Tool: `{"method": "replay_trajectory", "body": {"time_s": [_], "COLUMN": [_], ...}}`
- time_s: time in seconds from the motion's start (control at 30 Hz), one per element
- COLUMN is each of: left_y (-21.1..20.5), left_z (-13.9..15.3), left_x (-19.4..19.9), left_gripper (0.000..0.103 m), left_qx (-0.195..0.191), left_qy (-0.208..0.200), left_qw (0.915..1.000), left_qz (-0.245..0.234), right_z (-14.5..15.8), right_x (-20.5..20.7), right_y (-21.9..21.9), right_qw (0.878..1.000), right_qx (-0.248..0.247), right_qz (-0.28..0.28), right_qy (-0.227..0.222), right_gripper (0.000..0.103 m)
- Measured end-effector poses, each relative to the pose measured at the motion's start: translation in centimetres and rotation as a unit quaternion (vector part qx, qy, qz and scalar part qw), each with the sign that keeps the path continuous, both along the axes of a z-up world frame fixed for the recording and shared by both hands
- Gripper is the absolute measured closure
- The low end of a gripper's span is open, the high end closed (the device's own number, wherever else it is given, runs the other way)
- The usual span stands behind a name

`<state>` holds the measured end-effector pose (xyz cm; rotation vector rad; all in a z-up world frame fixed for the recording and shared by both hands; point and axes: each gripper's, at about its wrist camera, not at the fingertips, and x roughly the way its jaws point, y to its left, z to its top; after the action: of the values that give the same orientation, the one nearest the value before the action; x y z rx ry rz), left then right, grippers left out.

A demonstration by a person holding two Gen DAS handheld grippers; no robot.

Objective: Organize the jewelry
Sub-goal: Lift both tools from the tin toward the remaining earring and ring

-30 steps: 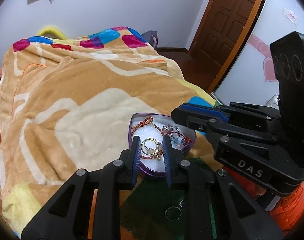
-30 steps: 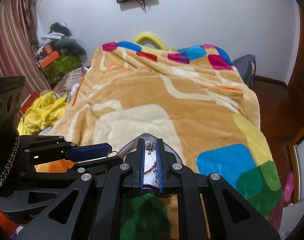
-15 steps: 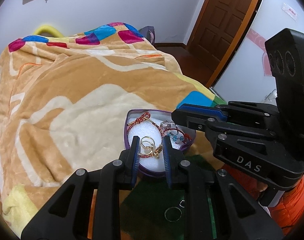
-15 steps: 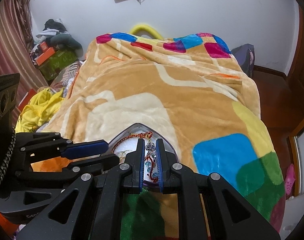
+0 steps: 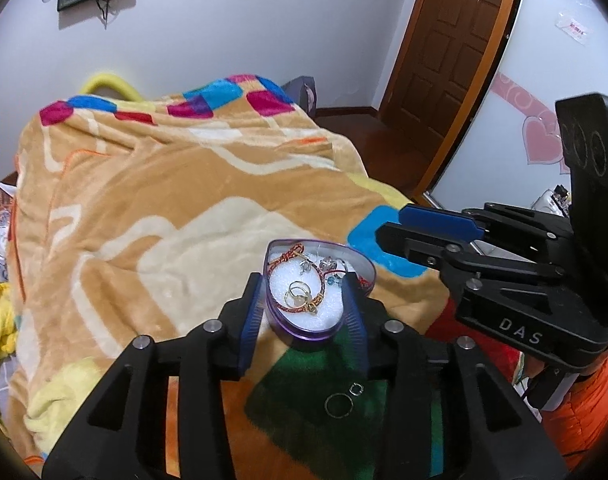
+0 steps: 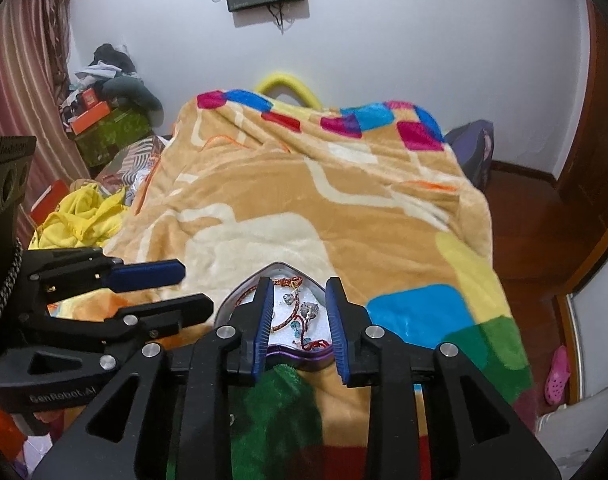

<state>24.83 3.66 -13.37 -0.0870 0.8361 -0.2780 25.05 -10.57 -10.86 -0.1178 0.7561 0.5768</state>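
A purple heart-shaped jewelry box (image 5: 304, 330) with a white foam liner lies on the blanket; it also shows in the right wrist view (image 6: 304, 358). Inside are gold rings (image 5: 298, 295), a red cord bracelet (image 5: 288, 256) and crystal earrings (image 6: 309, 309). My left gripper (image 5: 304, 304) is open, its fingers on either side of the box. My right gripper (image 6: 298, 312) is open above the box's right half. Two loose rings (image 5: 337, 404) lie on the green patch near me.
A tan blanket (image 5: 164, 200) with coloured patches covers the bed. A brown door (image 5: 443, 60) stands at the right. Yellow clothes (image 6: 80, 220) and boxes (image 6: 108, 128) lie left of the bed. A pink shoe (image 6: 557, 376) lies on the floor.
Both grippers have opened wider and pulled back a little from the box. The jewelry stays in the box.
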Motion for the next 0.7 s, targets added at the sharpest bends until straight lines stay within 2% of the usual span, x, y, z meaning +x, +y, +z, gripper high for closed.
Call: {"method": "replay_trajectory", "body": {"time_s": [0.23,0.4,0.57,0.7], "left_y": [0.7,1.3,2.0,2.4], "left_z": [1.9,2.2,1.6,0.5], "left_x": [-2.2,-3.8,-5.2,-6.2], "left_gripper": [0.058,0.055,0.055,0.055], "left_qx": [0.002,0.006,0.007,0.009], "left_qy": [-0.014,-0.013,0.001,0.016], "left_qw": [0.9998,0.9997,0.9996,0.9993], "left_qz": [0.012,0.020,0.029,0.033], "right_z": [1.8,2.4,1.8,-0.1], "right_x": [-2.5,-4.2,-5.4,-6.1], "right_y": [-0.7,-1.2,-1.3,-0.9], "right_qw": [0.999,0.999,0.999,1.000], "right_qx": [0.004,0.008,0.002,-0.009], "right_qz": [-0.007,-0.007,-0.006,-0.001], "right_qy": [-0.031,-0.040,-0.032,-0.010], "right_gripper": [0.070,0.070,0.070,0.070]}}
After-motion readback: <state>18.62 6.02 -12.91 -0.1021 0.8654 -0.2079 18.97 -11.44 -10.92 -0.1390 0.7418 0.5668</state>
